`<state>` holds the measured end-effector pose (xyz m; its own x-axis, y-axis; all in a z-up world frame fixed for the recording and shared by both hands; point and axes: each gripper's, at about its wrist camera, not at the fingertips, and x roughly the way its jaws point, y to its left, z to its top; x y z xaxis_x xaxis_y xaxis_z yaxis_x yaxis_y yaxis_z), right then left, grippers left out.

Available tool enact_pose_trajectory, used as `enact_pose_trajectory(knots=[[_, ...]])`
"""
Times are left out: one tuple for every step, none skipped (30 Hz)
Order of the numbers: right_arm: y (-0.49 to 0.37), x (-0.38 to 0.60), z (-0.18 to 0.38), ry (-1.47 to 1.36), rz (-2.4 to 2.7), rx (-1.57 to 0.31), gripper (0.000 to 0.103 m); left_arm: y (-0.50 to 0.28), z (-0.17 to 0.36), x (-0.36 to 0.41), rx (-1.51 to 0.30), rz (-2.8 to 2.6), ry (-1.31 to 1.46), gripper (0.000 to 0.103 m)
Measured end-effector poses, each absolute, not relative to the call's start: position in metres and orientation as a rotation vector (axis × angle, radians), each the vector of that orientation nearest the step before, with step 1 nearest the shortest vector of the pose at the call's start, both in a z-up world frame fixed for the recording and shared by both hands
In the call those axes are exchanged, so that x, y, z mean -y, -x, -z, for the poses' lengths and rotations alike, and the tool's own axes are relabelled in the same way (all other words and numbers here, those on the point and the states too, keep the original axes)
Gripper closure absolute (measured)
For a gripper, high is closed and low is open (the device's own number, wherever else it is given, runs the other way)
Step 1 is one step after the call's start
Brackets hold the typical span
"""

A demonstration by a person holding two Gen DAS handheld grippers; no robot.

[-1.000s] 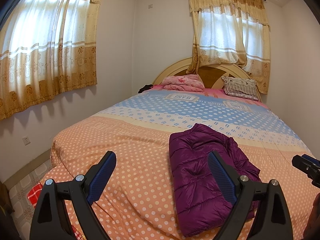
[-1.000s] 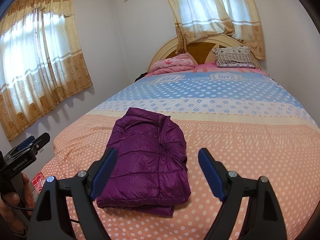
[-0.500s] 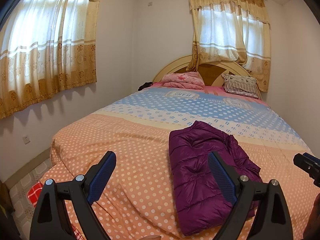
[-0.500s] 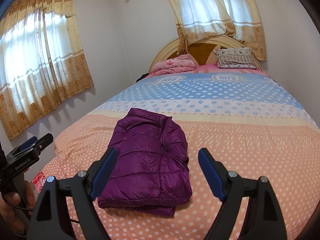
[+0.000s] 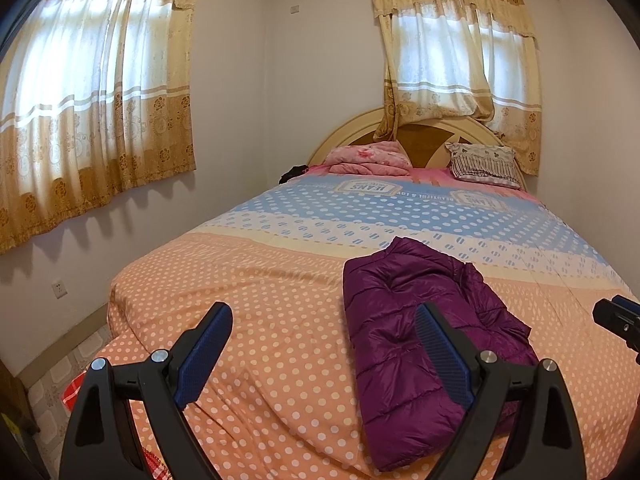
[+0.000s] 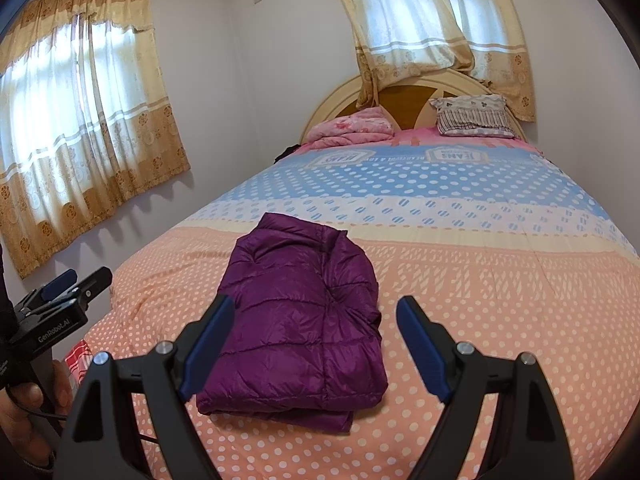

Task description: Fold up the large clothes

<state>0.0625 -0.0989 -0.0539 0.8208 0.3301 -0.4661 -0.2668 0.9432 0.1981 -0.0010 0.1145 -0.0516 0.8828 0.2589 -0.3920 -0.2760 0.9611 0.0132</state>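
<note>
Two handheld grippers hang above the near end of a bed [image 5: 248, 288], both with jaws spread wide and nothing between the pads. The left gripper [image 5: 324, 340] sits over bare dotted bedspread to the left of the purple puffer jacket [image 5: 404, 336]; its right finger overlaps the jacket in that view, apparently only by line of sight and without contact. The right gripper [image 6: 316, 332] is centred nearer the jacket [image 6: 304, 320], which shows between and beyond its blue pads [image 6: 206, 344], again untouched.

The jacket lies on the orange, white-dotted part of the bedspread, well short of the blue band and the pillows [image 6: 472, 120] at the headboard. It forms a compact rectangular stack, several layers showing at its near edge, with a looser rumpled side toward the right in the left wrist view. This shape suggests the folding is finished or nearly so, and the released, backed-off jaws fit a pause to check the result.

In the right wrist view, the left gripper [image 6: 68, 292] appears at the frame's left edge, held by a hand [image 6: 24, 412]; its finger tips are too small there to read. If any further step remains, it is probably tidying the rumpled side; slippery quilted fabric tends to spring open when pressed unevenly.
</note>
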Motion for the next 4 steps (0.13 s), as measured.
enact_pose_trajectory(knots=[[-0.0624, 0.0995, 0.0545, -0.125, -0.319, -0.519, 0.017, 0.0012, 0.0516, -0.1148, -0.401, -0.274, 0.047, 0.010], [-0.0620, 0.0990, 0.0544, -0.125, -0.319, -0.518, 0.017, 0.0011, 0.0520, -0.1140, -0.399, -0.275, 0.046, 0.010], [-0.0624, 0.0997, 0.0543, -0.125, -0.320, -0.517, 0.017, 0.0006, 0.0523, -0.1134, -0.400, -0.276, 0.043, 0.010], [-0.0626, 0.0996, 0.0544, -0.126, -0.320, -0.517, 0.017, 0.0003, 0.0525, -0.1129, -0.403, -0.271, 0.043, 0.010]])
